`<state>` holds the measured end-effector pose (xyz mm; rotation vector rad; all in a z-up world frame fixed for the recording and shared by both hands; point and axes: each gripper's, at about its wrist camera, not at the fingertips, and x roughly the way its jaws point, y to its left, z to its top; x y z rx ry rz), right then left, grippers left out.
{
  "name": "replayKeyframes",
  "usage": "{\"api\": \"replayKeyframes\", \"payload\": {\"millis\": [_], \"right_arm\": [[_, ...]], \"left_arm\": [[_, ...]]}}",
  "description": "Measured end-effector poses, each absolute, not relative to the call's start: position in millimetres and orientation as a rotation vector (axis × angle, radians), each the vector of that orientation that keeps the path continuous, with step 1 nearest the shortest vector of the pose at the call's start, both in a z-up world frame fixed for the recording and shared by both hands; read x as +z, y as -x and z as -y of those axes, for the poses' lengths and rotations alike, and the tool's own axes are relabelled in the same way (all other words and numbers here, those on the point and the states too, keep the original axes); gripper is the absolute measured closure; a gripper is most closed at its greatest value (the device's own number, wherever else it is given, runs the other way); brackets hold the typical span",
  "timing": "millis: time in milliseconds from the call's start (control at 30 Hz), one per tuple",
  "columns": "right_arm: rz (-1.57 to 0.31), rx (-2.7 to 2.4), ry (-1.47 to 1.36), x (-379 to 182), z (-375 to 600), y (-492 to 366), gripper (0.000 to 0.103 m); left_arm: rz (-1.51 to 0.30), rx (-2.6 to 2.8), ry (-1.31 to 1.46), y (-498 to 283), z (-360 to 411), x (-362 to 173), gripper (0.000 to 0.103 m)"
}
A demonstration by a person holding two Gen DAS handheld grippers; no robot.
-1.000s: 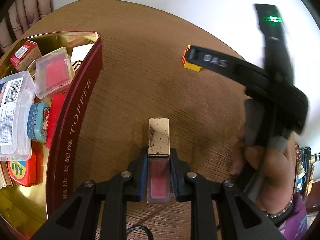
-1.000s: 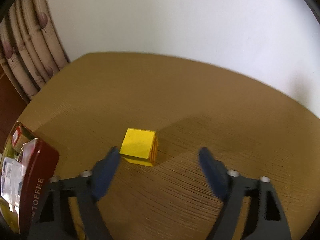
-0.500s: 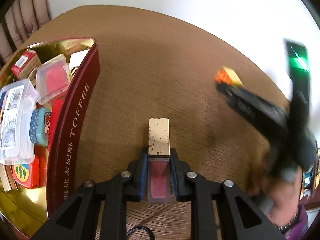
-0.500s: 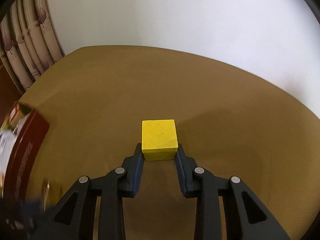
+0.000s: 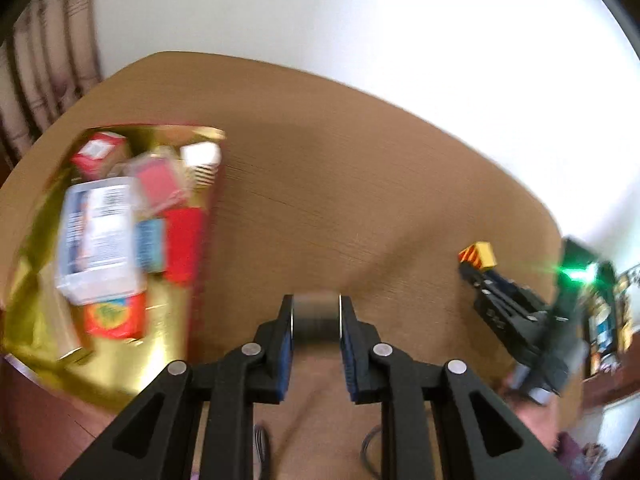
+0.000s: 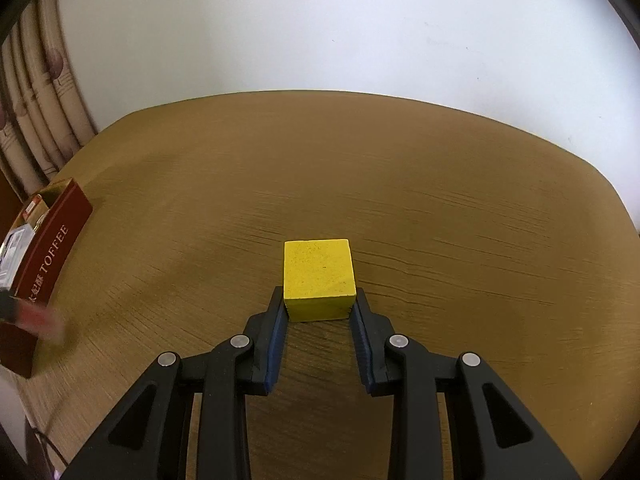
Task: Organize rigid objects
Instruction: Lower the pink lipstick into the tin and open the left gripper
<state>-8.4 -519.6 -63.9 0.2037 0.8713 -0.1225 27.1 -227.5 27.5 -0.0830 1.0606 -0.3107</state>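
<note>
Gripping a yellow block (image 6: 319,280), the right claw (image 6: 319,312) sits well right of the toffee tin (image 6: 50,240); the left claw (image 5: 316,320), clamping a blurred dark item (image 5: 316,316), is nearer, just beside it on the worktop (image 6: 440,200).

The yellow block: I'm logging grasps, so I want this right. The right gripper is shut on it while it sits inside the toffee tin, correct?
Not inside the tin. The right wrist view shows the right gripper shut on the yellow block out over the bare wooden table, with the toffee tin well off at the left edge.
</note>
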Motion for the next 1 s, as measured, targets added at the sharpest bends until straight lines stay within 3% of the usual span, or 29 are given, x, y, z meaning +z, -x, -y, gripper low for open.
{"api": "replayKeyframes", "payload": {"millis": [267,667,767,800,833,1000], "right_arm": [[-0.875,-0.138,-0.181,-70,497,-11,0.075],[-0.889,-0.151,-0.159,-75,486,-19,0.075],[-0.89,-0.152,-0.156,-76,483,-21,0.074],[-0.89,-0.153,-0.156,-76,482,-21,0.074],[-0.89,-0.153,-0.155,-76,482,-21,0.074],[-0.891,-0.153,-0.157,-76,481,-21,0.074]], "left_arm": [[-1.111,-0.191,0.11,-32,136,39,0.083],[-1.107,-0.259,0.132,-45,126,25,0.083],[-1.033,-0.223,0.094,-43,125,36,0.077],[-1.029,-0.232,0.091,-45,125,39,0.067],[-1.031,-0.239,0.094,-45,124,41,0.064],[-0.967,-0.18,0.164,-39,106,58,0.064]]}}
